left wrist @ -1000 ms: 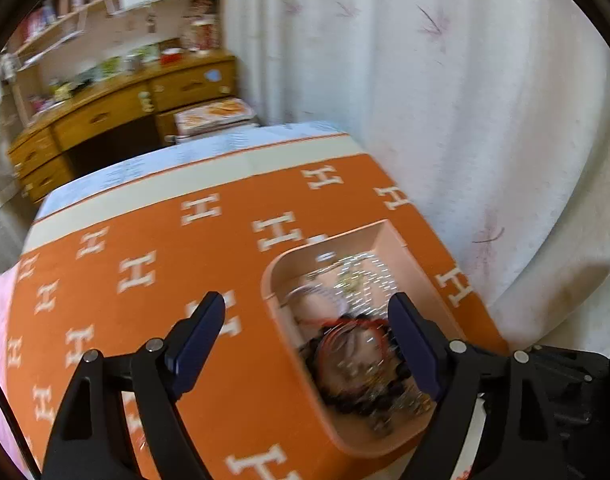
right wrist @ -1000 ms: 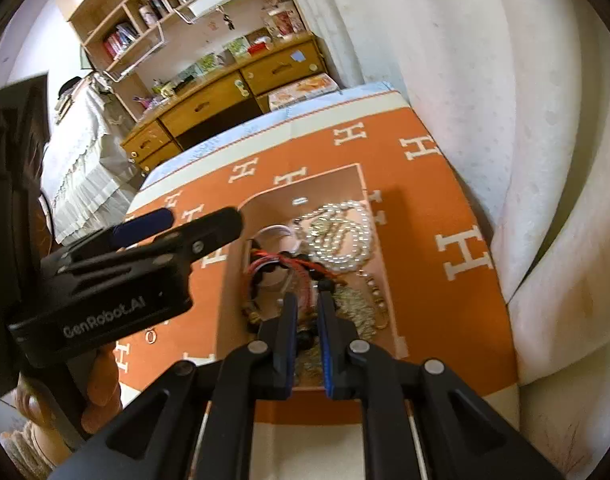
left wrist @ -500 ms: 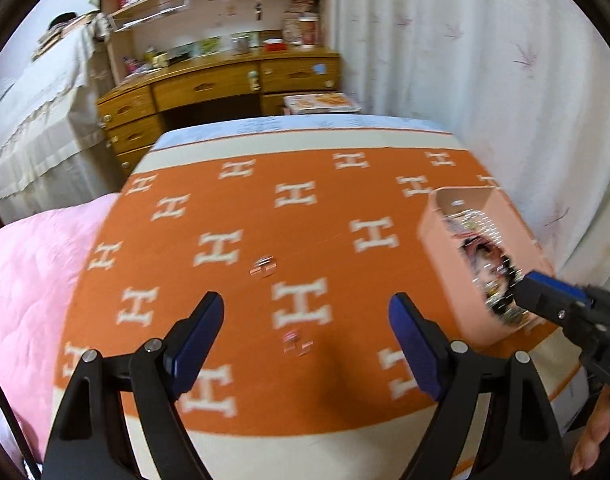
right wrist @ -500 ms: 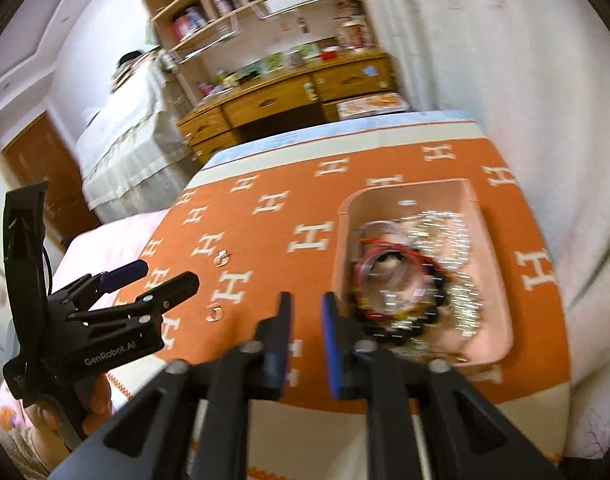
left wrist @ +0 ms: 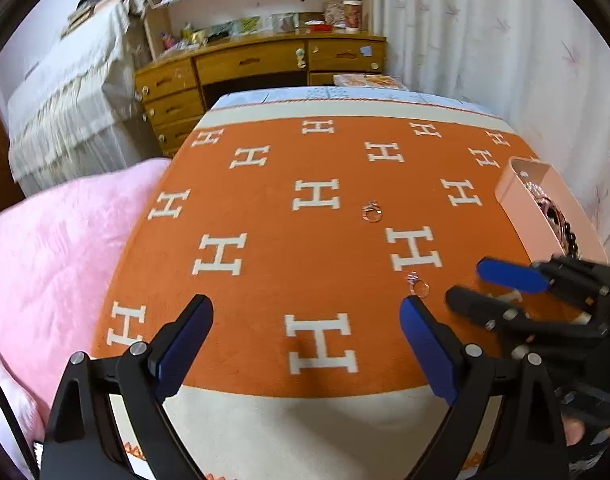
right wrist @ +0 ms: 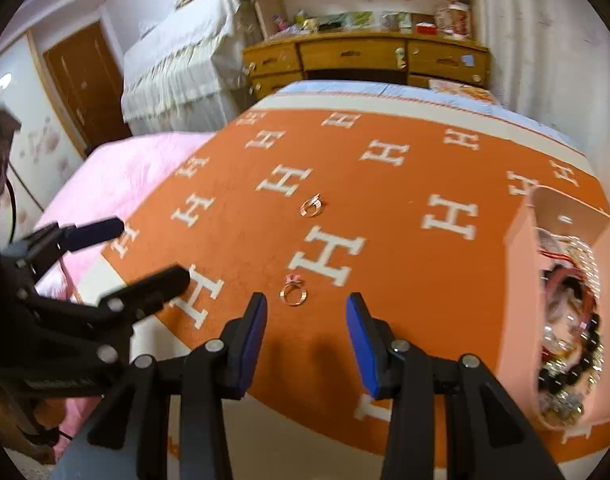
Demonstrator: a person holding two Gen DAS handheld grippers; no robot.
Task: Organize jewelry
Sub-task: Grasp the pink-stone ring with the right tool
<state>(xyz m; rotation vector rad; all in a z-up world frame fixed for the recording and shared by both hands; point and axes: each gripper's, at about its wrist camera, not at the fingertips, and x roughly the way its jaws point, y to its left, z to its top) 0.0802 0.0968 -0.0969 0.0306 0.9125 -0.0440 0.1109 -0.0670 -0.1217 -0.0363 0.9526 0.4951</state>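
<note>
Ideally, the near ring (right wrist: 293, 293), low at centre, is straddled squarely by the right tongs (right wrist: 305, 312), lately parting and empty, while the left tongs (left wrist: 305, 320) are kept released.

Orange blanket (left wrist: 305, 264): woven cloth, matt, slightly napped; white H motifs woven in. Pink bedding (left wrist: 53, 264): fleecy, fuzzy pile. Two rings (right wrist: 293, 293) (right wrist: 311, 207): polished metal, rose-gold tone, glints noted. Tray (right wrist: 521, 320): smooth matt plastic, peach (contents seen as glossy dark beads and pearly strands). Gripper fingers (right wrist: 251, 340): matt black plastic, blue rubbery pads. Desk (left wrist: 265, 64): varnished wood, faint sheen. Curtain (left wrist: 485, 40): thin white cloth.
</note>
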